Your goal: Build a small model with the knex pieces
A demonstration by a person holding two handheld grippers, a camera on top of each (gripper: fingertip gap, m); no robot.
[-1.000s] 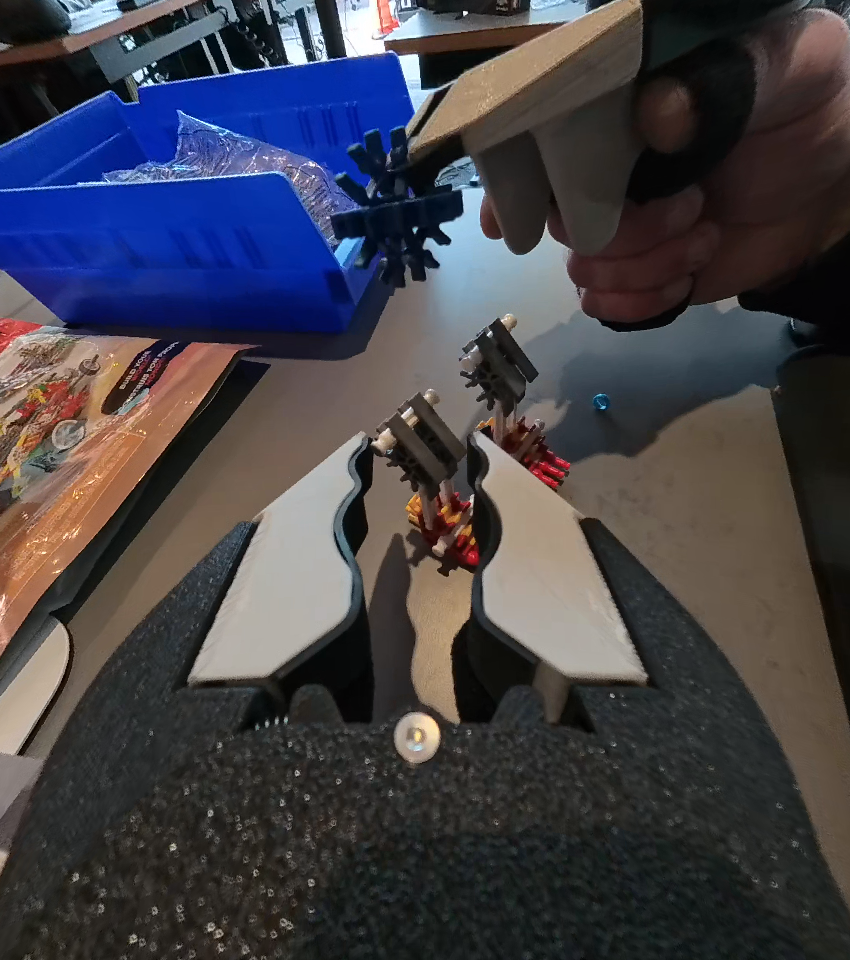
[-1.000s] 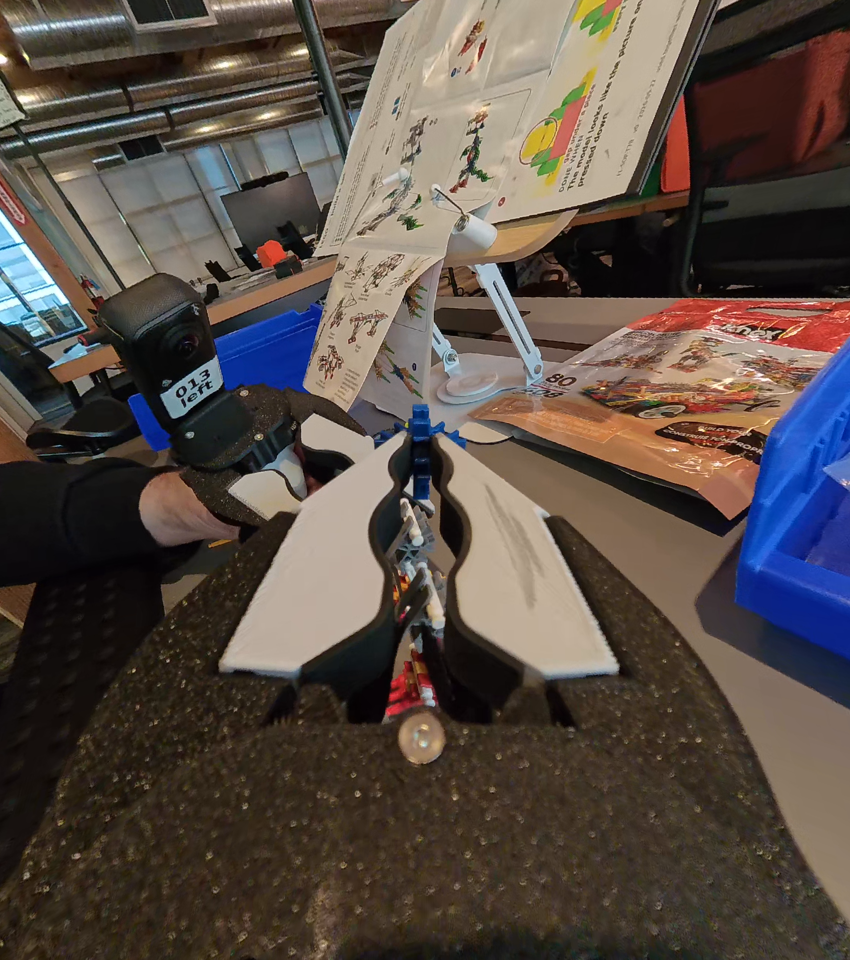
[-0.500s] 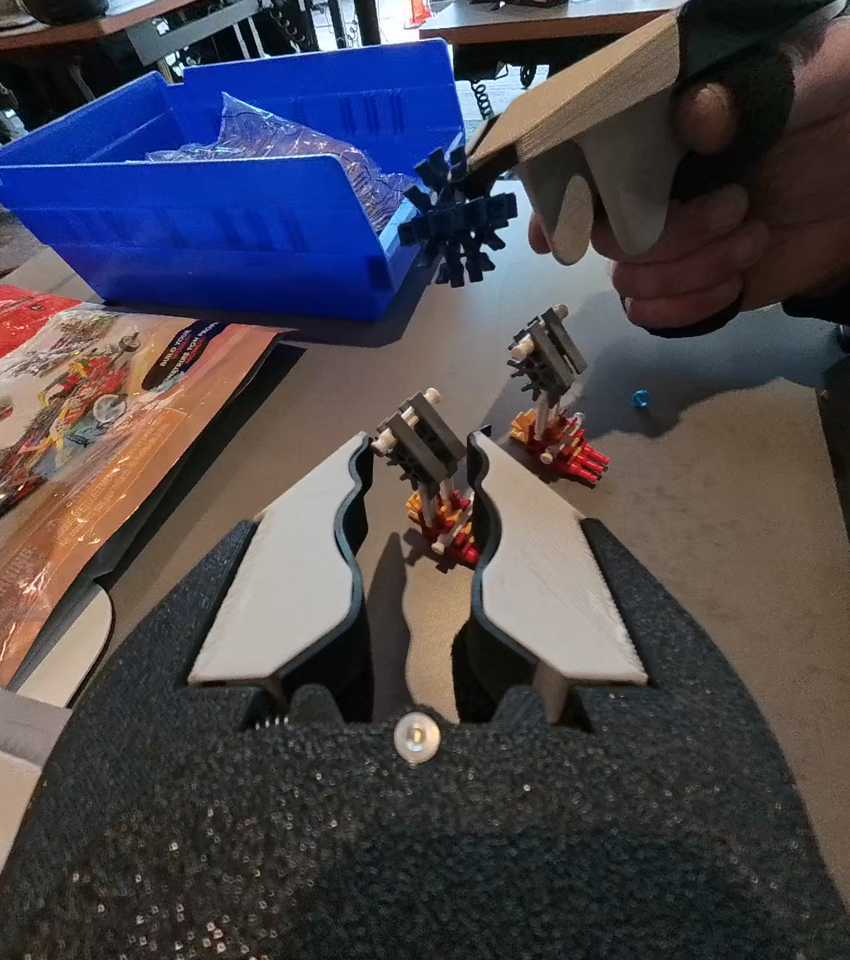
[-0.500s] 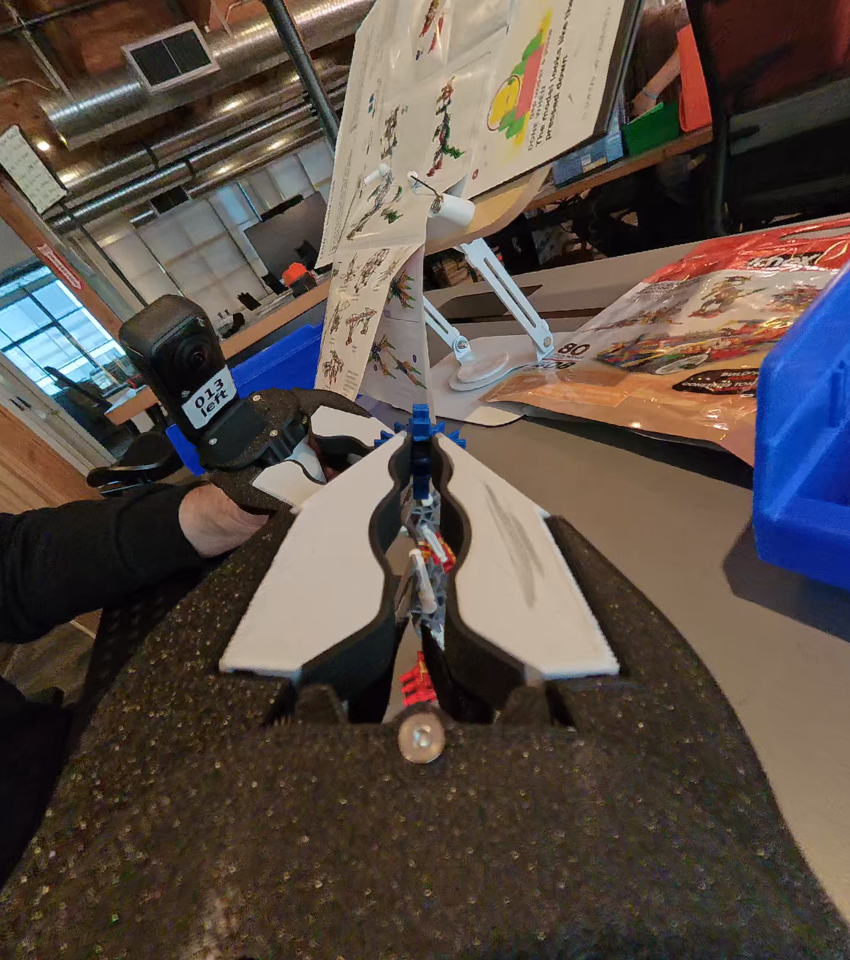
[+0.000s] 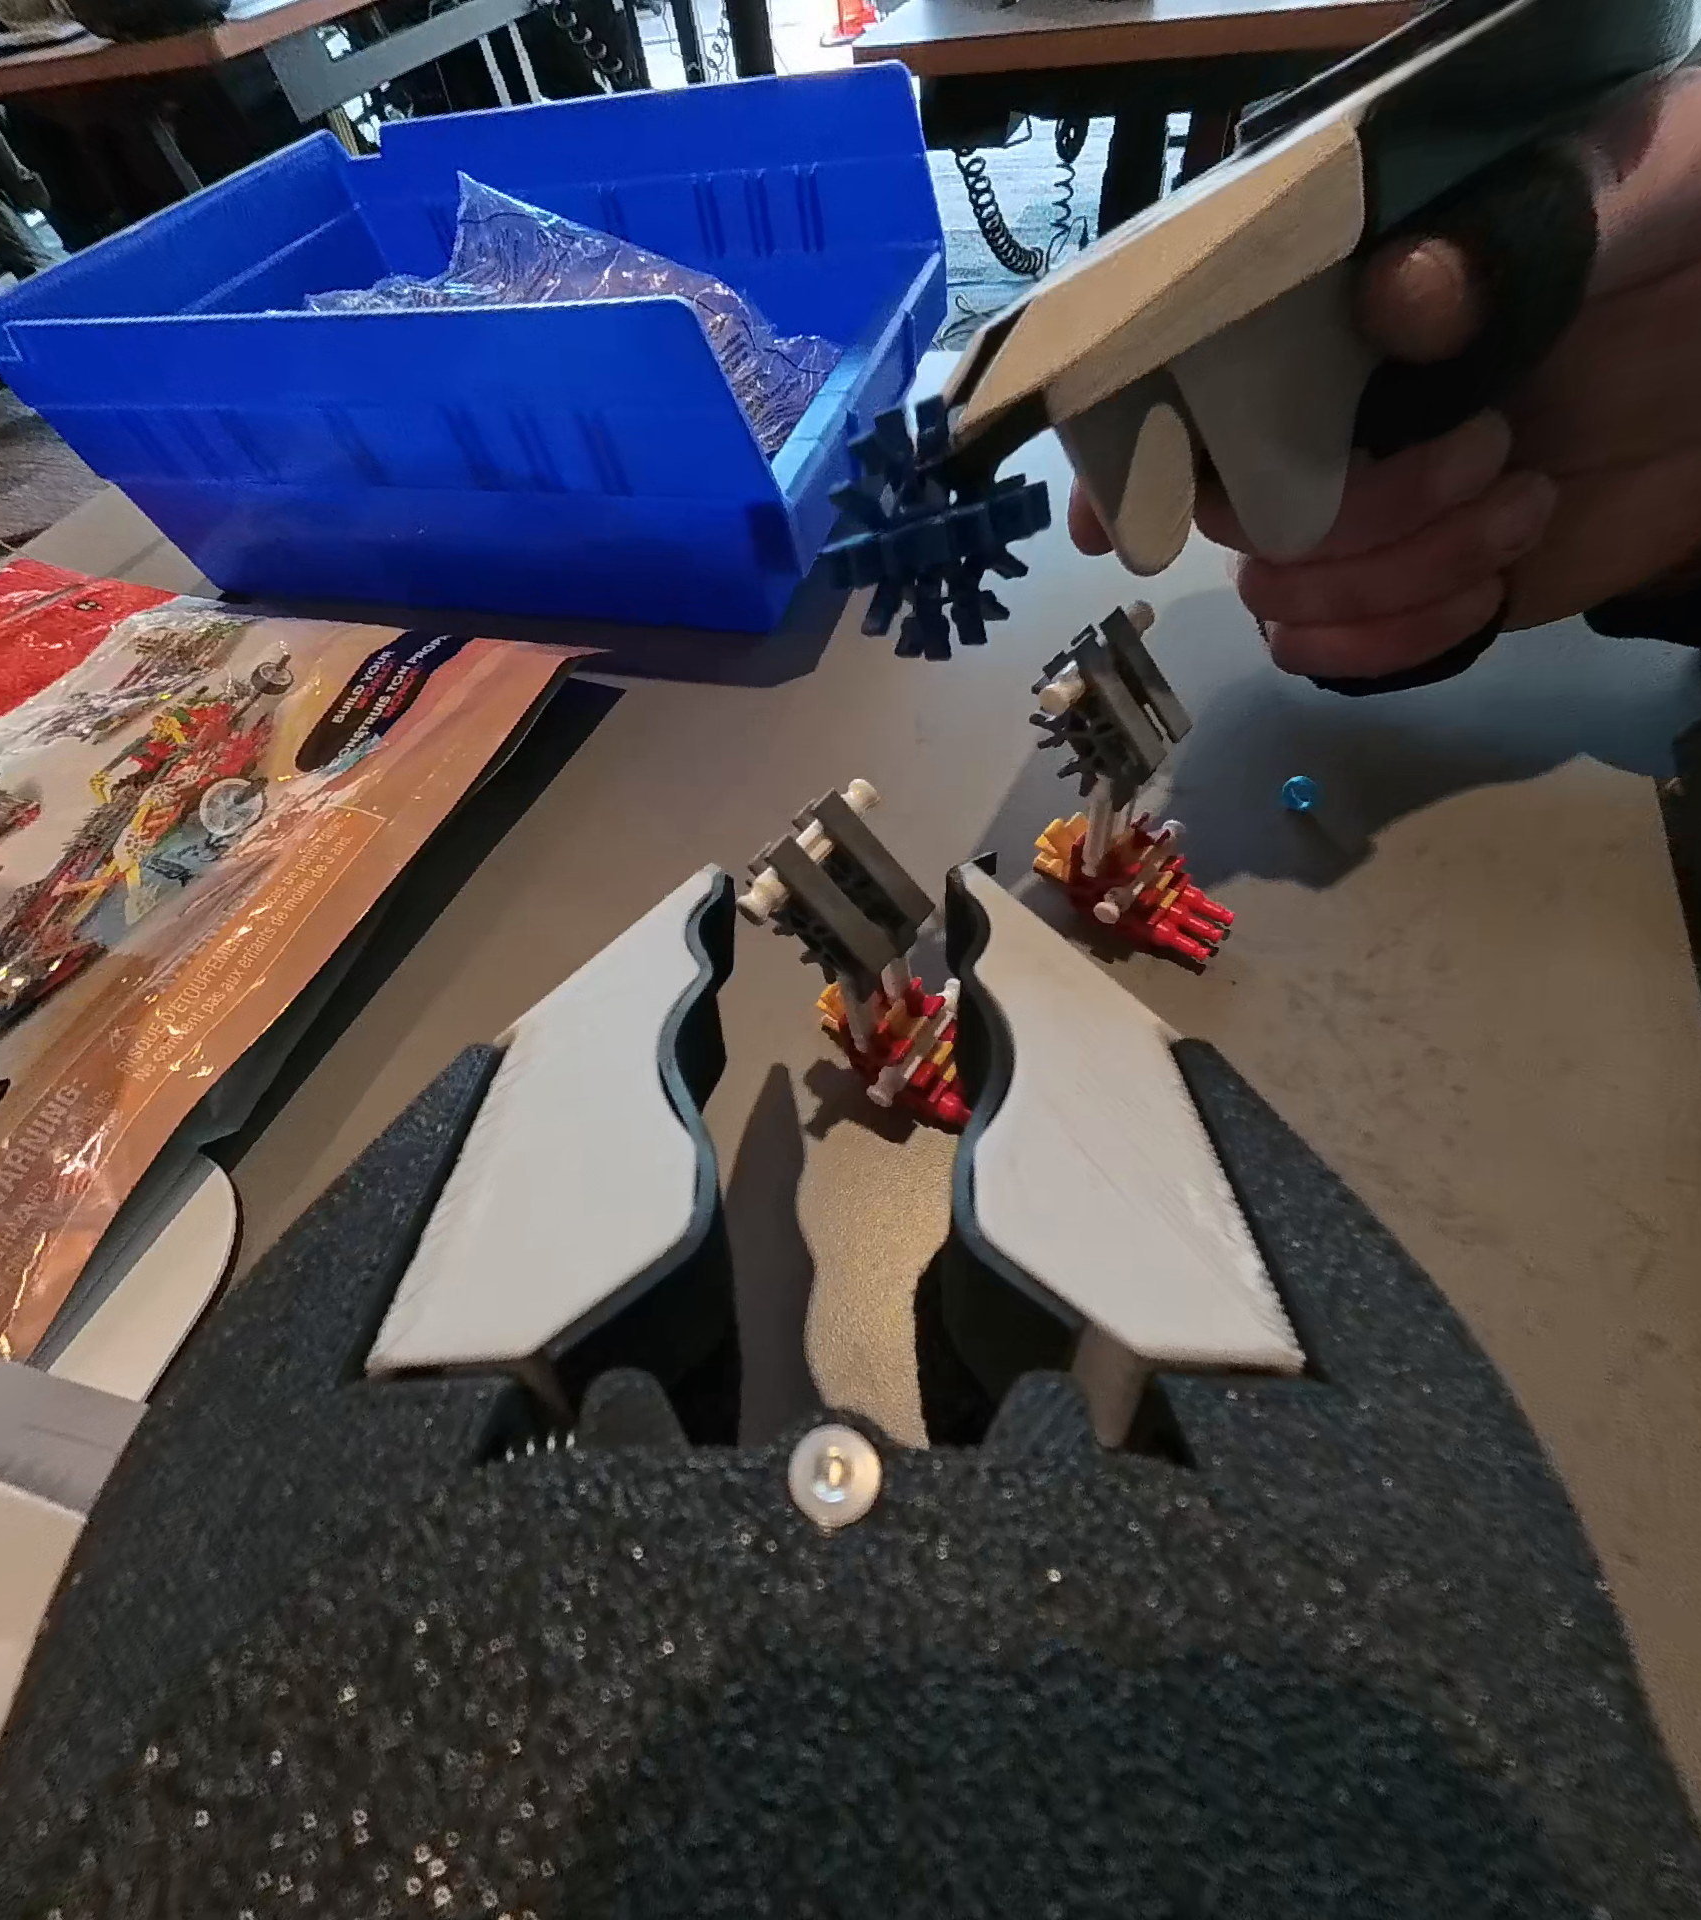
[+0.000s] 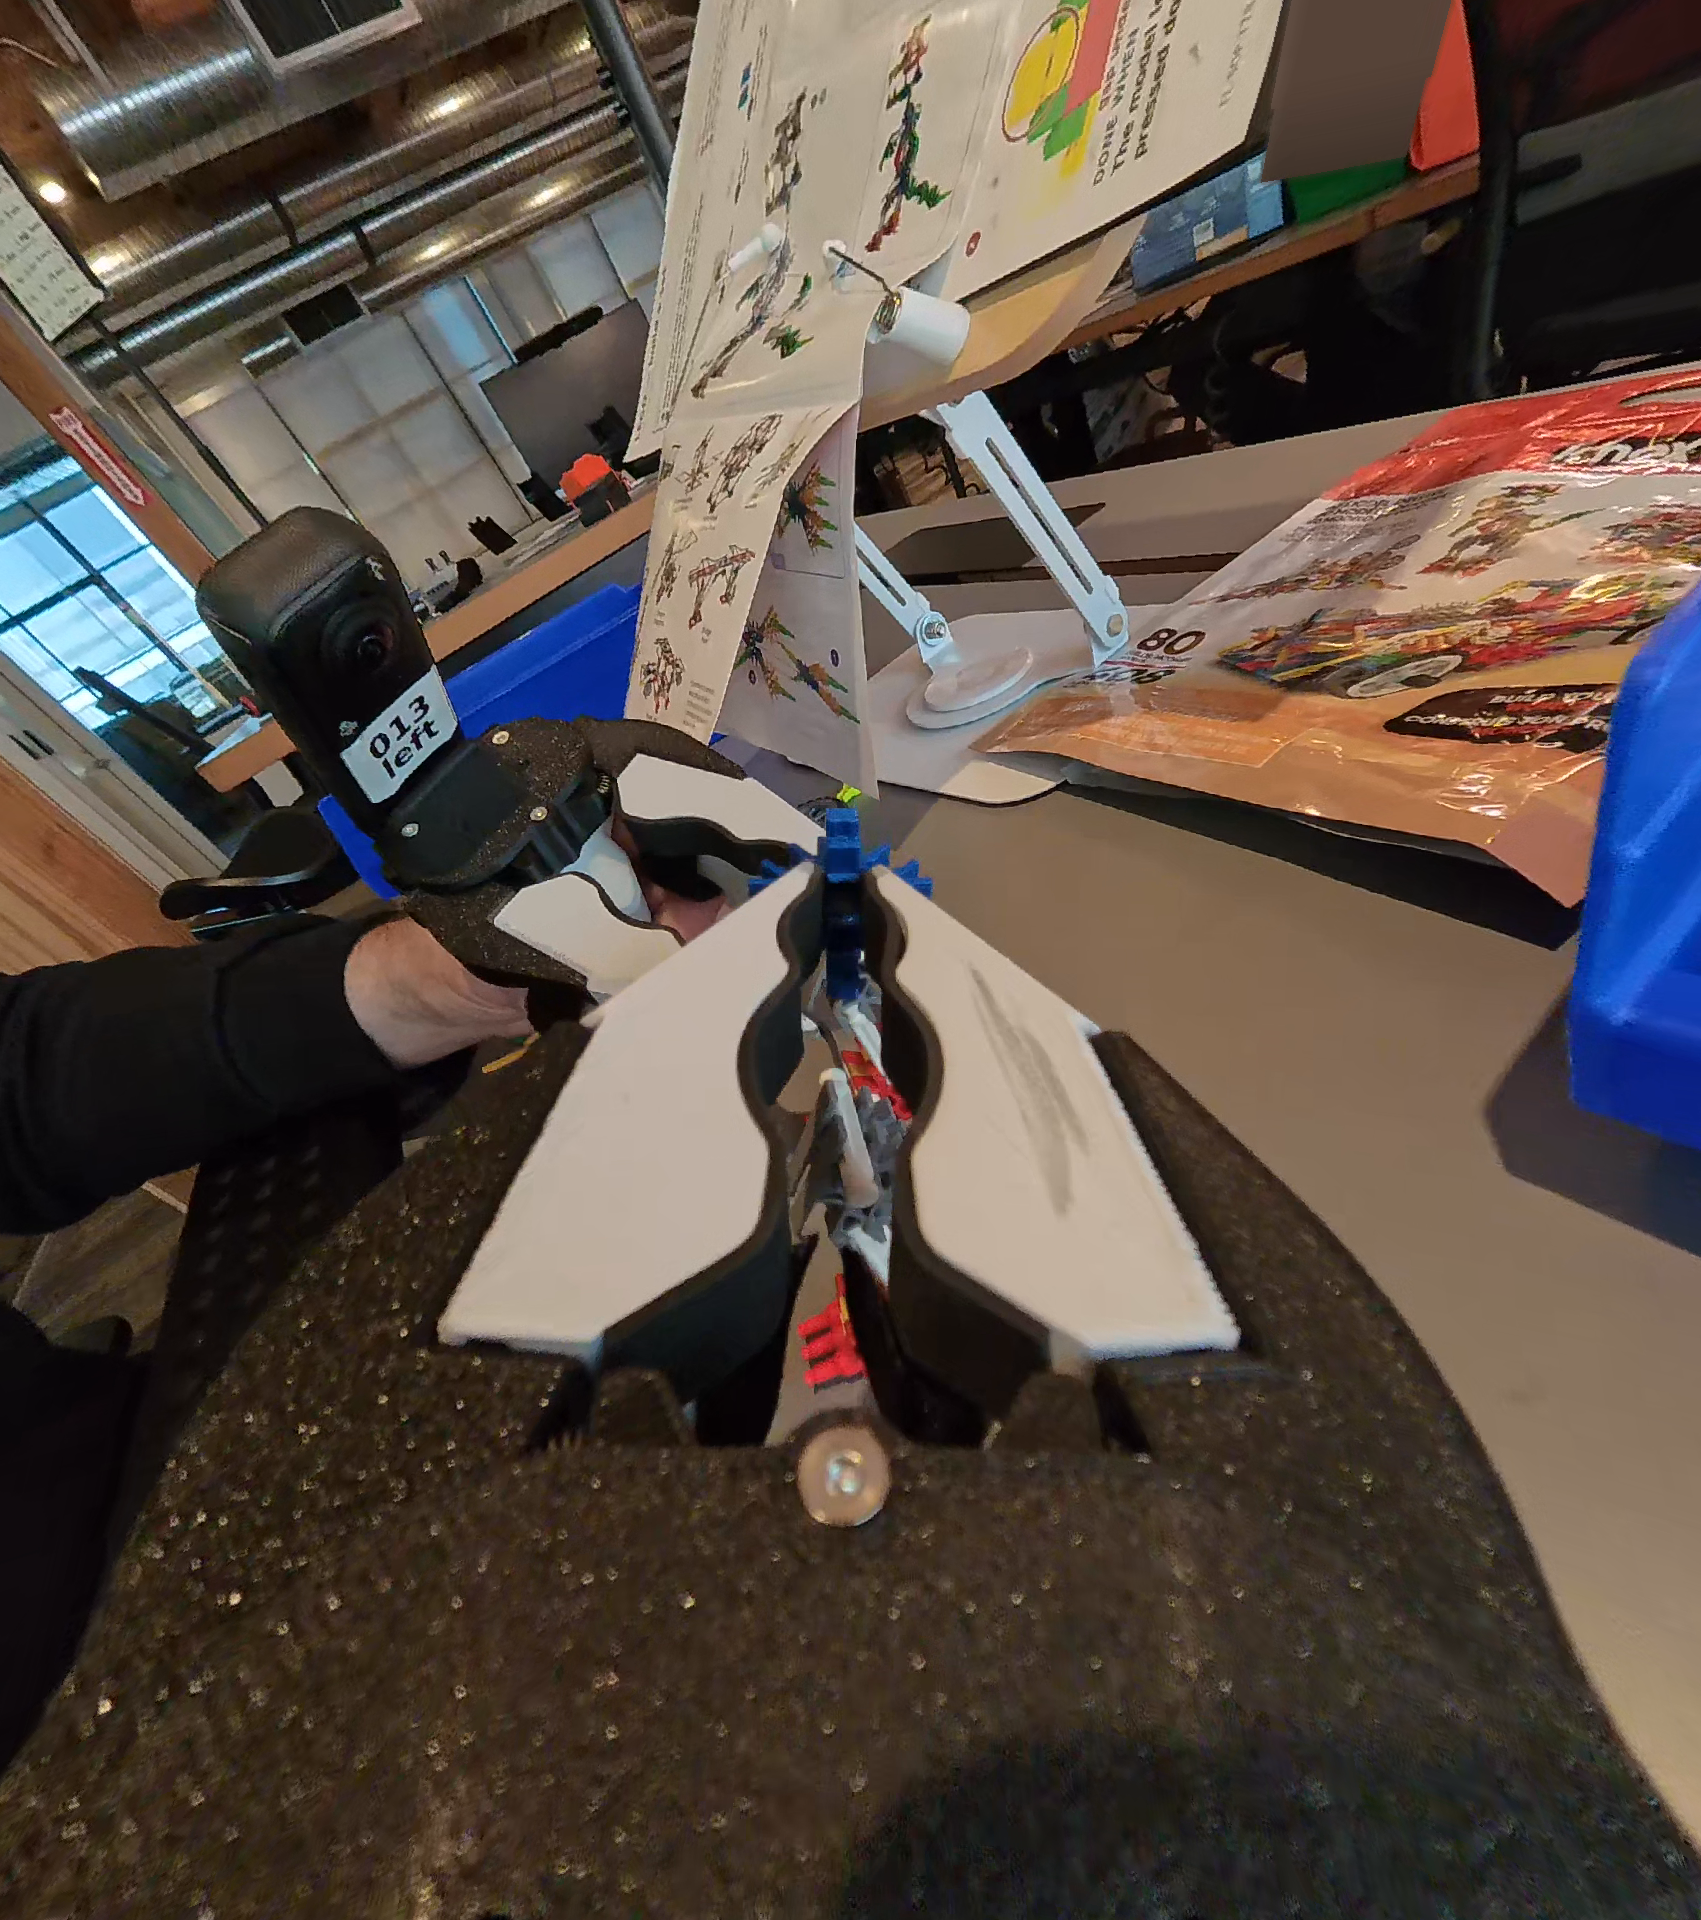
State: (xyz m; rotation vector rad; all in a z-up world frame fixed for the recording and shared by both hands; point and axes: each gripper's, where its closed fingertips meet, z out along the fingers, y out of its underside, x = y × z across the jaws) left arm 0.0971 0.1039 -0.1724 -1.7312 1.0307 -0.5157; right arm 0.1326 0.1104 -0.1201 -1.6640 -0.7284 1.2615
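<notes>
So the left hand-held gripper (image 5: 835, 935) is spread apart, low over the grey worktop (image 5: 1397, 1091), and a small toy assembly with a dark grey ribbed block on white rods over a red and yellow base (image 5: 861, 951) stands between its fingertips, closer to the right one; can't tell if it actually touches. A second, matching little assembly (image 5: 1116, 800) stands just beyond it, near a tiny blue bead (image 5: 1300, 794). The right hand-held gripper (image 6: 841, 883) is pinching a dark blue snowflake-shaped plastic connector (image 5: 929, 540), held in the air above that second assembly and just beside the blue plastic bin with a clear bag inside (image 5: 389, 436). An orange and red printed toy bag (image 5: 129, 862) lies flat left of everything
</notes>
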